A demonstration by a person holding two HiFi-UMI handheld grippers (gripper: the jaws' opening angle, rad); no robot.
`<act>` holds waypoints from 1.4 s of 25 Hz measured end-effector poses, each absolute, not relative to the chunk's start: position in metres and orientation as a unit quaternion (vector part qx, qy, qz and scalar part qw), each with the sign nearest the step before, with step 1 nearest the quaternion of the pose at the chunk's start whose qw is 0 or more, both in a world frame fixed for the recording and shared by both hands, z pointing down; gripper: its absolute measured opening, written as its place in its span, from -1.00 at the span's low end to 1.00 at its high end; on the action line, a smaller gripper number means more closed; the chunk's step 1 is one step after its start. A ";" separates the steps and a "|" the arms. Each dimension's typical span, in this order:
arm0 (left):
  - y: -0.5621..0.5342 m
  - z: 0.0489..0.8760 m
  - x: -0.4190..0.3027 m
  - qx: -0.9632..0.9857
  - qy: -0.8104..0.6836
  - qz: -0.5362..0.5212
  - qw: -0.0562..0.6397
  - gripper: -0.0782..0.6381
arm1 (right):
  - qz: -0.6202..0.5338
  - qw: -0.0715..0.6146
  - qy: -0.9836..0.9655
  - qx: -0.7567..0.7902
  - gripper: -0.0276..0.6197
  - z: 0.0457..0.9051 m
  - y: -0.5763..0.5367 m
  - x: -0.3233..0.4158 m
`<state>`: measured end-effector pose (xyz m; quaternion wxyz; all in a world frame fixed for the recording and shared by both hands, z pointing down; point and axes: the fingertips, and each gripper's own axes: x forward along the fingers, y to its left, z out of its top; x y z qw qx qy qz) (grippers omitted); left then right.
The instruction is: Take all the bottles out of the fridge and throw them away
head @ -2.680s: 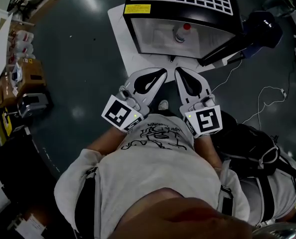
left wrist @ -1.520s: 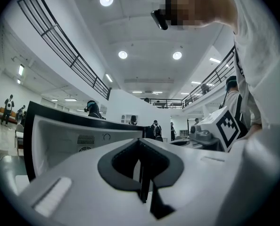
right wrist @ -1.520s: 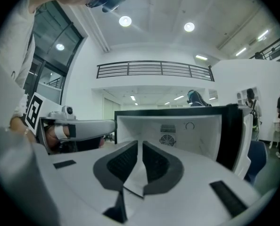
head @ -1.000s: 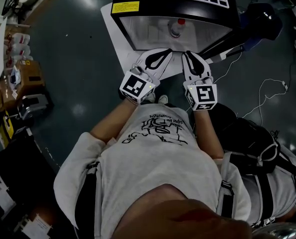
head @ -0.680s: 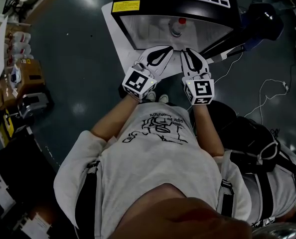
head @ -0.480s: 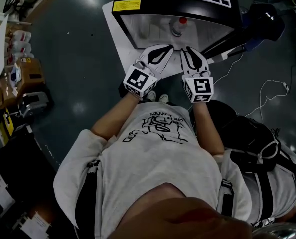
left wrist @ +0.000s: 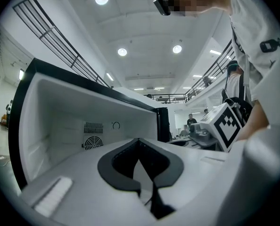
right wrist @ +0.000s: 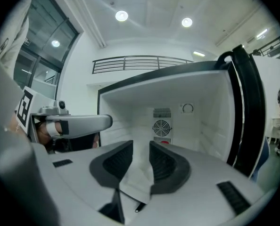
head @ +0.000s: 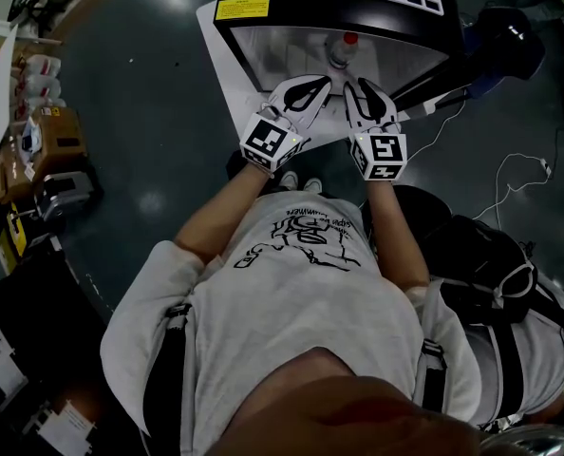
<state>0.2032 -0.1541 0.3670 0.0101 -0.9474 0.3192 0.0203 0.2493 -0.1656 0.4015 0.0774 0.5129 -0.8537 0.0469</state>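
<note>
Both grippers have moved forward from the person's waist to the mouth of the fridge point(head: 377, 19). Its white cavity stands open, and its black door point(head: 434, 79) is swung out at the fridge's right side, leaving free room ahead of both tools. At the fridge's front edge the left gripper point(head: 318, 84) has its jaws closed tip to tip and empty. Beside it, the right gripper point(head: 356, 85) has its jaws parted and opening, with nothing between them. A red-capped bottle point(head: 342, 49) stands deep inside the fridge, just ahead of the right gripper and untouched.
</note>
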 end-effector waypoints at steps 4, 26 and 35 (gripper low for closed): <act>-0.159 0.371 0.206 -0.947 0.319 0.018 0.014 -0.76 | 0.049 0.077 -0.852 0.515 -0.67 0.406 -0.174 0.251; -0.201 0.403 0.208 -0.944 0.329 0.013 0.008 -0.76 | 0.048 0.102 -0.845 0.523 -0.41 0.439 -0.216 0.253; -0.220 0.415 0.212 -0.945 0.328 0.003 0.011 -0.76 | 0.042 0.102 -0.843 0.527 -0.35 0.450 -0.243 0.252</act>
